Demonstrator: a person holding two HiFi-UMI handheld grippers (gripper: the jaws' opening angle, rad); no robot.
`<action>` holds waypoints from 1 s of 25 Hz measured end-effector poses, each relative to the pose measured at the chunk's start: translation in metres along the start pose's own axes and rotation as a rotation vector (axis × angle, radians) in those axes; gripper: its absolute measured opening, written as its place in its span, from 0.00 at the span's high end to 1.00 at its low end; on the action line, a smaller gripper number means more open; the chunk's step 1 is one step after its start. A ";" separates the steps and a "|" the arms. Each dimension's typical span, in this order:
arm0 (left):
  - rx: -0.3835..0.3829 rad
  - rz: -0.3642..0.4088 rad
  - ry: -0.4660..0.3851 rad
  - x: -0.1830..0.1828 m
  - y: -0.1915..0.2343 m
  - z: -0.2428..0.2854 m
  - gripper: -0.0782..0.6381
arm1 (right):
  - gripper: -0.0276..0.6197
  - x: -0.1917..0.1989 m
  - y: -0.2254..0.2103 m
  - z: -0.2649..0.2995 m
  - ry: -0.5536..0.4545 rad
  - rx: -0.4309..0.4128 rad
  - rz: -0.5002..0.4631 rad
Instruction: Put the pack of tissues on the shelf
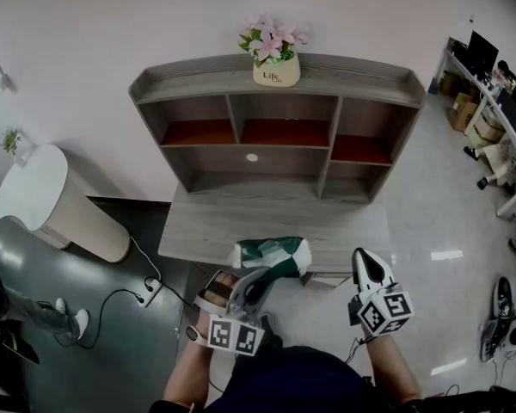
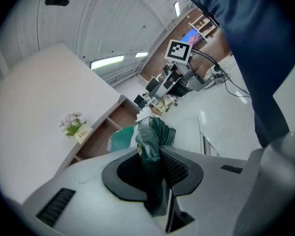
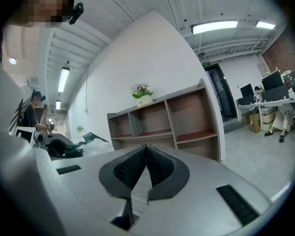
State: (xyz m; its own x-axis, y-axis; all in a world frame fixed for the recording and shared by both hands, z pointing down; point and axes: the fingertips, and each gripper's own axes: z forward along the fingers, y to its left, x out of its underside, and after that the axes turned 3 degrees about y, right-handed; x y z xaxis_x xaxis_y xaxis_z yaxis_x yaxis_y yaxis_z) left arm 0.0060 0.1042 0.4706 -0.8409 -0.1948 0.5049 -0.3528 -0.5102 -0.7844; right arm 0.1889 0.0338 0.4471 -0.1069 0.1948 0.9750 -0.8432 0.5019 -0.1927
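Observation:
The pack of tissues (image 1: 273,256), in green and white wrap, hangs over the front edge of the grey desk (image 1: 206,222). My left gripper (image 1: 254,284) is shut on the pack's near end. In the left gripper view the pads pinch the green wrap (image 2: 152,134) between them, and the left gripper (image 2: 153,154) points toward the shelf (image 2: 108,127). My right gripper (image 1: 367,265) hovers to the right of the pack, shut and empty. In the right gripper view its jaws (image 3: 146,147) meet with nothing between them, facing the wooden shelf (image 3: 162,119). The shelf (image 1: 279,132) has open compartments.
A pot of pink flowers (image 1: 275,54) stands on top of the shelf. A white round bin (image 1: 47,200) stands on the floor at the left, with cables and a power strip (image 1: 150,289) near it. Office desks (image 1: 499,101) and shoes (image 1: 503,304) are at the right.

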 end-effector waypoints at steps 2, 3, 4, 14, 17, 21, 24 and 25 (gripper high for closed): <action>0.003 0.004 -0.014 0.008 0.013 0.011 0.78 | 0.95 -0.005 -0.001 0.017 0.001 0.014 -0.004; 0.007 0.005 -0.023 0.012 0.018 0.016 0.78 | 0.95 -0.007 -0.002 0.025 0.001 0.020 -0.006; 0.012 0.006 -0.030 0.015 0.023 0.020 0.78 | 0.95 -0.009 -0.001 0.032 0.001 0.026 -0.009; 0.055 0.001 -0.073 0.064 0.063 0.045 0.77 | 0.95 -0.008 0.012 0.094 0.035 0.072 -0.008; 0.074 -0.005 -0.081 0.078 0.068 0.050 0.77 | 0.95 -0.006 0.017 0.107 0.049 0.082 -0.013; 0.103 -0.016 -0.097 0.090 0.070 0.056 0.77 | 0.95 0.001 0.020 0.113 0.077 0.111 -0.007; 0.118 -0.024 -0.107 0.097 0.072 0.065 0.77 | 0.95 0.008 0.018 0.119 0.099 0.127 -0.002; 0.122 -0.026 -0.108 0.099 0.073 0.070 0.77 | 0.95 0.010 0.017 0.120 0.105 0.130 -0.001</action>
State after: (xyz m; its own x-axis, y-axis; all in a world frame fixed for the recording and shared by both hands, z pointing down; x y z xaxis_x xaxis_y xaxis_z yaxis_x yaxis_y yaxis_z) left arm -0.0744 -0.0108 0.4883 -0.7805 -0.2658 0.5658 -0.3161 -0.6130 -0.7241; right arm 0.1097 -0.0569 0.4670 -0.0563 0.2850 0.9569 -0.9050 0.3902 -0.1694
